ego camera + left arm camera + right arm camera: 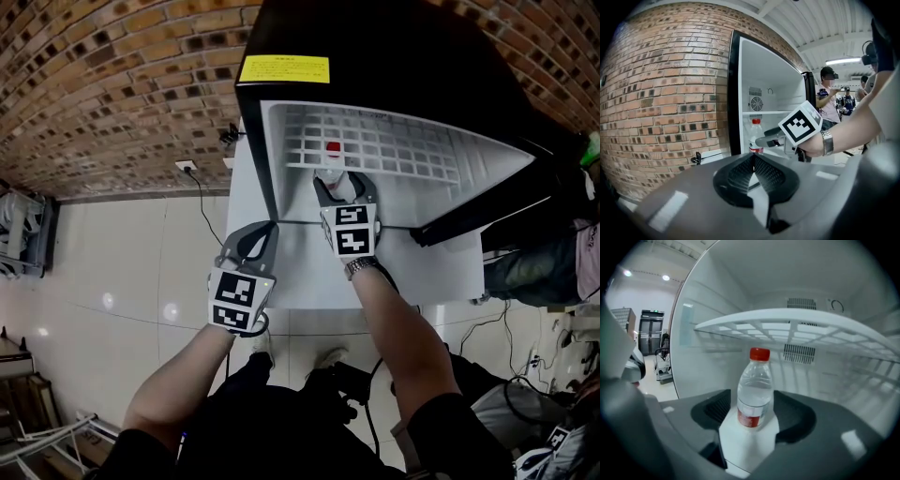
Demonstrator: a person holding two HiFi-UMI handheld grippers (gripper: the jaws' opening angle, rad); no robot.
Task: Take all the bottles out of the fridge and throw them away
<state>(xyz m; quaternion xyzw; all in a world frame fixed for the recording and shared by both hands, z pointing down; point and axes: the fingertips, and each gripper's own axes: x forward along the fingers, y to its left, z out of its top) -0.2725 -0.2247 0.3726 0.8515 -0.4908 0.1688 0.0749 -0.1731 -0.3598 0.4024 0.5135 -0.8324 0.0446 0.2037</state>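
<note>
1. The fridge (375, 37) stands open against a brick wall (661, 93). One bottle (754, 394), clear with a red cap and red label, is upright on the fridge's white floor under the wire shelf (797, 326). No other bottle shows in any view.
2. The right gripper (339, 180) reaches into the fridge at a shallow downward tilt, which keeps it under the shelf and level with the bottle's body.
3. Its jaws stand wide apart with the bottle's lower half between their tips. There is a gap on each side and the pads do not press yet. Judging by this, the opening is set to take the bottle's width before closing.
4. The left gripper (753, 157) waits outside the fridge, near its left edge. Its jaws are closed with nothing between them, so it stays clear of the narrow opening.
5. The step in hand looks like the grasp. The bottle is not yet lifted and nothing has been thrown away.
6. A likely risk is that a jaw tip nudges the light bottle and tips it over before the jaws close.
</note>
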